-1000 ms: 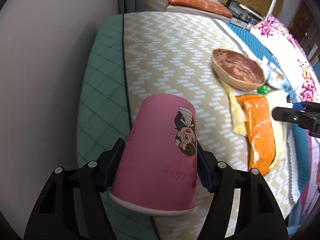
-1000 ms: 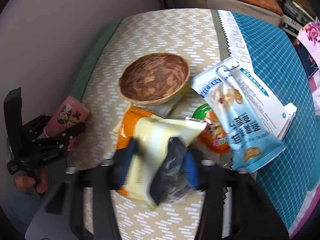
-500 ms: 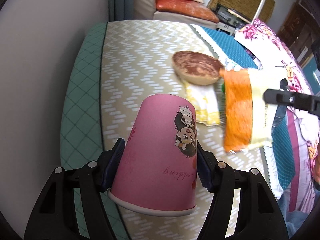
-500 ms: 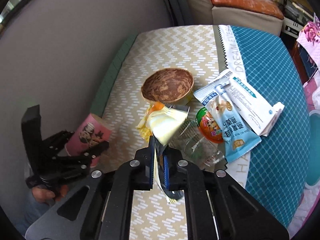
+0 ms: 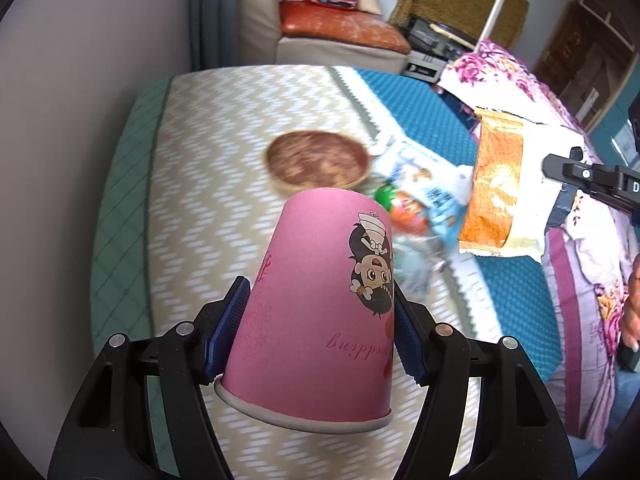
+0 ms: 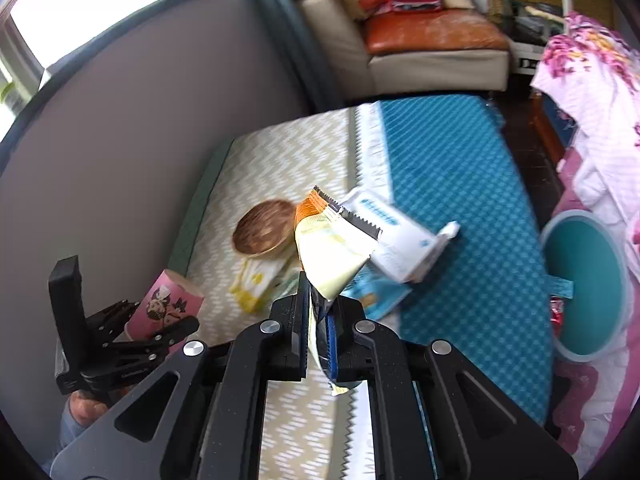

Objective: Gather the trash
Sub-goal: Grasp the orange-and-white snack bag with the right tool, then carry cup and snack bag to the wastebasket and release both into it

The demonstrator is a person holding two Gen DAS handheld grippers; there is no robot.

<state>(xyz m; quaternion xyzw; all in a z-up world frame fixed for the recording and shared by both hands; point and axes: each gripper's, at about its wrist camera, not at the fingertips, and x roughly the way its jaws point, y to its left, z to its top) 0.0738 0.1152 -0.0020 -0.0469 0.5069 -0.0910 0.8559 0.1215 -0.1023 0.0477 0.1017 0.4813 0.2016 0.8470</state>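
Left gripper (image 5: 318,338) clamps pink paper cup (image 5: 320,300) reading "wedding"; right gripper (image 6: 318,334) pinches crinkly orange-yellow wrapper (image 6: 332,252)

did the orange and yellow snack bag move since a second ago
Yes. The snack bag was lying beside the wooden bowl; now it hangs lifted clear of the table, pinched in the right claw.

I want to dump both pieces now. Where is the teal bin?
In the right wrist view the teal bin stands at the right edge, on the floor beside the blue-covered table, under the floral cloth.
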